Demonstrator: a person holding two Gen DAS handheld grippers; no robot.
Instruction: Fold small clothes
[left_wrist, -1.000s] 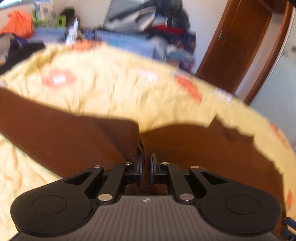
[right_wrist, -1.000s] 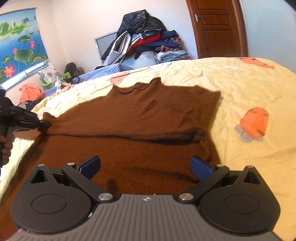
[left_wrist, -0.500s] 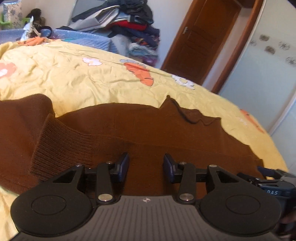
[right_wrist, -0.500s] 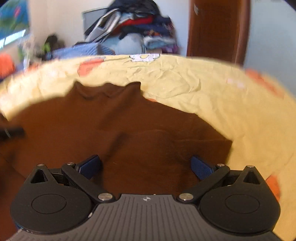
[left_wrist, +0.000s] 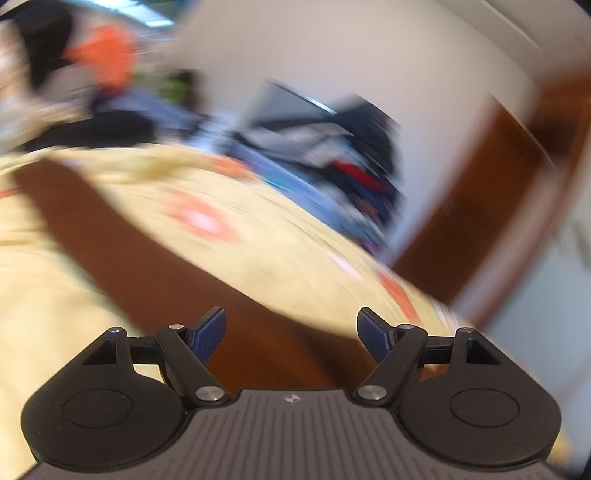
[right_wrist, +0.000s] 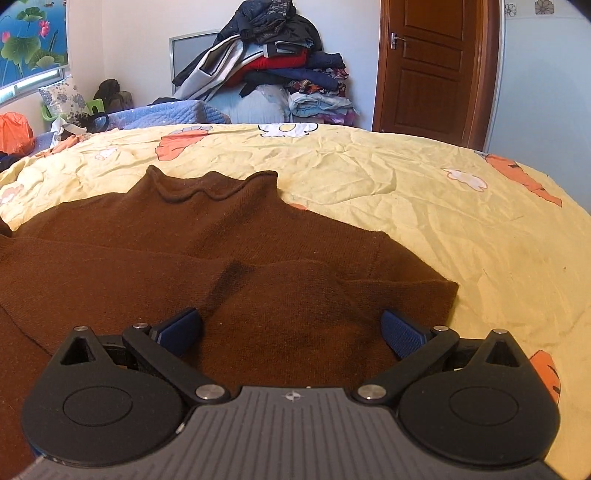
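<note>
Brown sweater (right_wrist: 221, 258), yellow bedspread (right_wrist: 443, 206), clothes pile (right_wrist: 273, 62), door (right_wrist: 428, 66)

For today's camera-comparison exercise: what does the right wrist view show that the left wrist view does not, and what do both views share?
Only the right wrist view shows the brown knitted sweater's rolled collar, the lotus-flower picture and the right gripper, jaws open above the knit.

Only the left wrist view, heavily blurred, shows the left gripper, jaws opening with nothing pinched between them.

Both show the brown knitted sweater, the yellow flower-printed bedsheet, the heap of piled clothes and the brown wooden door.
</note>
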